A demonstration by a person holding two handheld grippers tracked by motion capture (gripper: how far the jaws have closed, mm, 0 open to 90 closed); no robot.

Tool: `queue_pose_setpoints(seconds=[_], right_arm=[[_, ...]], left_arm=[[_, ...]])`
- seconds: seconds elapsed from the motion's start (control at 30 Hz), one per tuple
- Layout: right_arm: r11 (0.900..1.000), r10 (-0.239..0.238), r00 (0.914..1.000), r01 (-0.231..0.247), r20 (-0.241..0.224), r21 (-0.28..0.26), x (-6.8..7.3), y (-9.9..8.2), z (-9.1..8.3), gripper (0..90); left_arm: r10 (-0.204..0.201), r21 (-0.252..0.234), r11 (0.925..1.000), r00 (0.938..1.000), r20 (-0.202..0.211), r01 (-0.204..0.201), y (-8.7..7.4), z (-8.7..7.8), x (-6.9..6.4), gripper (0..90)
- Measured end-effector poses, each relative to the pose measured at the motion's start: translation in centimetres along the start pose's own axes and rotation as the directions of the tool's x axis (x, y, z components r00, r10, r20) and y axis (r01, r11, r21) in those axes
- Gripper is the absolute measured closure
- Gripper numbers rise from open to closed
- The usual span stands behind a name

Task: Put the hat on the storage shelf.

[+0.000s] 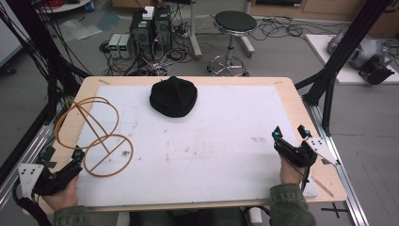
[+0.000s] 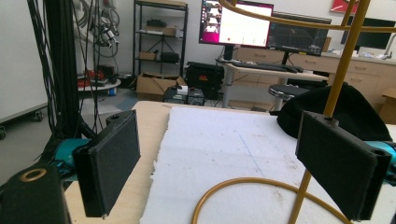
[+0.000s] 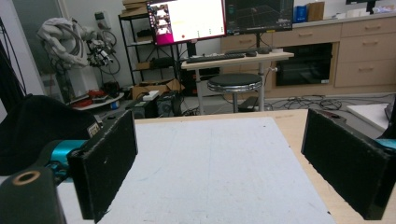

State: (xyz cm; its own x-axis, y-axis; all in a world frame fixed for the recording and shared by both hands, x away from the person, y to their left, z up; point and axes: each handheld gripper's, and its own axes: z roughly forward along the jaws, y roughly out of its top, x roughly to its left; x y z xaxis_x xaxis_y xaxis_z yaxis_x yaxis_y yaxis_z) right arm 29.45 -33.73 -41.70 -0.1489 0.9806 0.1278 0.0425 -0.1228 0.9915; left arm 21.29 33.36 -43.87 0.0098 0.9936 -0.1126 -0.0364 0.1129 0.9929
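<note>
A black knit hat (image 1: pixel 173 96) lies on the white foam sheet (image 1: pixel 211 141) near the table's far edge. A yellow wire stand (image 1: pixel 91 136), made of rings and rods, rests on the sheet's left side. My left gripper (image 1: pixel 62 154) sits at the near left corner, open, its jaws pointing at the stand. In the left gripper view the left gripper (image 2: pixel 219 154) holds nothing; the wire stand (image 2: pixel 343 70) rises just past its right jaw and the hat (image 2: pixel 336 112) lies beyond. My right gripper (image 1: pixel 289 132) is open at the near right, apart from both. Nothing sits between the jaws of the right gripper (image 3: pixel 219 154); the hat (image 3: pixel 37 126) shows far left.
The wooden table (image 1: pixel 308 141) borders the foam on all sides. Black frame posts (image 1: pixel 339 52) stand at the right and left corners. Behind the table are a stool (image 1: pixel 234 23), computer boxes (image 1: pixel 150 28) and cables on the floor.
</note>
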Motion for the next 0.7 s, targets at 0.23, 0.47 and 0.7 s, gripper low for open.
queue_pose_setpoints(seconds=[0.23,0.47,0.7], right_arm=[[0.9999,-0.011,0.9999,0.011,-0.005,0.006,0.24,-0.12,0.10,9.7],[0.9999,-0.011,0.9999,0.011,-0.008,0.005,0.22,-0.15,0.06,9.7],[0.9999,-0.010,0.9999,0.010,-0.012,0.008,0.28,-0.19,0.09,9.7]], left_arm=[[0.003,0.003,1.0000,1.0000,0.001,-0.003,-0.03,0.05,-0.02,14.0],[-0.001,0.002,1.0000,1.0000,0.000,0.001,-0.04,0.07,0.03,14.0],[-0.004,0.003,1.0000,1.0000,0.003,0.004,-0.06,0.08,0.05,14.0]])
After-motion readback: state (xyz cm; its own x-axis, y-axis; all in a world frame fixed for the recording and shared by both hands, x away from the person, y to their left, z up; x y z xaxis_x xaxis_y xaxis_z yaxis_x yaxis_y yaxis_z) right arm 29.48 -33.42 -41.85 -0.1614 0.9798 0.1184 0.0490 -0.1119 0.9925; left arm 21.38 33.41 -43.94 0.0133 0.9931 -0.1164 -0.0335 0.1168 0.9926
